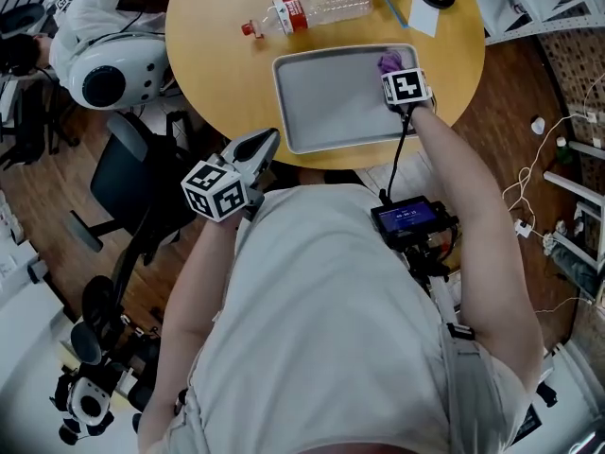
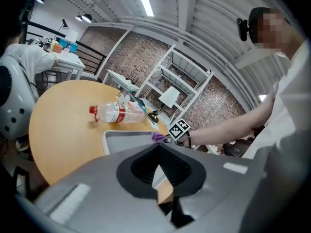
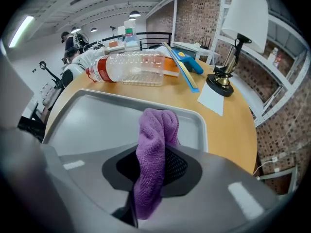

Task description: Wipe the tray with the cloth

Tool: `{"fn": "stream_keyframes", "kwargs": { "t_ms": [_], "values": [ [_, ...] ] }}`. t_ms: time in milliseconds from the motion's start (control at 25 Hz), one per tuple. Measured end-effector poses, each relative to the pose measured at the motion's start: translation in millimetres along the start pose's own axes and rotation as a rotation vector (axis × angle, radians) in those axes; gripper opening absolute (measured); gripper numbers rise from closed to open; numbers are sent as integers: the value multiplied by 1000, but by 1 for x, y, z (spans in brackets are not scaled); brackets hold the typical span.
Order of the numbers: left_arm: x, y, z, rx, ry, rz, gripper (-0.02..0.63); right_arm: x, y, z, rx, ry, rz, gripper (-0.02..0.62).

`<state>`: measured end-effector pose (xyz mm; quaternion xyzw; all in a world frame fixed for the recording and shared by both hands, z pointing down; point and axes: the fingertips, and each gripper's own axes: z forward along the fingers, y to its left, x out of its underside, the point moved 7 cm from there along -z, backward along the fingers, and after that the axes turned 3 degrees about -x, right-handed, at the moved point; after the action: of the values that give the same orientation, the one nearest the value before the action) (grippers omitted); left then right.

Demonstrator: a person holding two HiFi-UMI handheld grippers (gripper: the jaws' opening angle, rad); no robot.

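Note:
A grey tray point(image 1: 326, 112) lies on the round wooden table point(image 1: 217, 55), close to its front edge. My right gripper point(image 1: 397, 72) hangs over the tray's far right corner, pointing steeply down, shut on a purple cloth point(image 1: 389, 61). In the right gripper view the cloth point(image 3: 153, 140) is bunched between the pads and rises above them, with the tray's bare floor point(image 3: 97, 125) beyond. My left gripper point(image 1: 267, 140) is held off the table, below its front edge, with its jaws together and nothing in them. From the left gripper view I see the tray point(image 2: 126, 139) and the cloth point(image 2: 158, 137) ahead.
A clear plastic bottle point(image 1: 312, 9) with a red cap lies behind the tray. A lamp point(image 3: 233, 42), a white paper point(image 3: 213, 98) and a blue-handled tool point(image 3: 187, 62) sit at the table's far right. A dark office chair point(image 1: 132, 164) stands left of the table.

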<state>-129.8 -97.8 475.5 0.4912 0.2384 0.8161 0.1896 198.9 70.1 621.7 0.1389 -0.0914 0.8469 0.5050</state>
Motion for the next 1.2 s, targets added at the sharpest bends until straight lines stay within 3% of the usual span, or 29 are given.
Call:
{"fn": "stream_keyframes", "kwargs": {
  "t_ms": [80, 280, 400, 640, 760, 920, 1200],
  "values": [
    [4, 13, -18, -10, -4, -10, 0, -6, 30, 3, -11, -5, -20, 77],
    [9, 41, -57, -38, -24, -21, 0, -32, 150, 21, -212, -58, -171, 77],
    [12, 49, -75, -50, -39, -16, 0, -40, 196, 23, -186, -68, -260, 77],
    [25, 60, -101, -52, -47, -36, 0, -39, 261, 24, -227, -53, -274, 78],
    [26, 62, -104, -49, -43, -34, 0, -33, 271, 23, -197, -73, -289, 77],
    [19, 58, -93, -22, -31, -27, 0, -22, 261, 19, -238, -59, -412, 81],
    [21, 31, -37, 54, 22, -6, 0, 15, 190, 4, -221, -61, -446, 84]
  ]
}}
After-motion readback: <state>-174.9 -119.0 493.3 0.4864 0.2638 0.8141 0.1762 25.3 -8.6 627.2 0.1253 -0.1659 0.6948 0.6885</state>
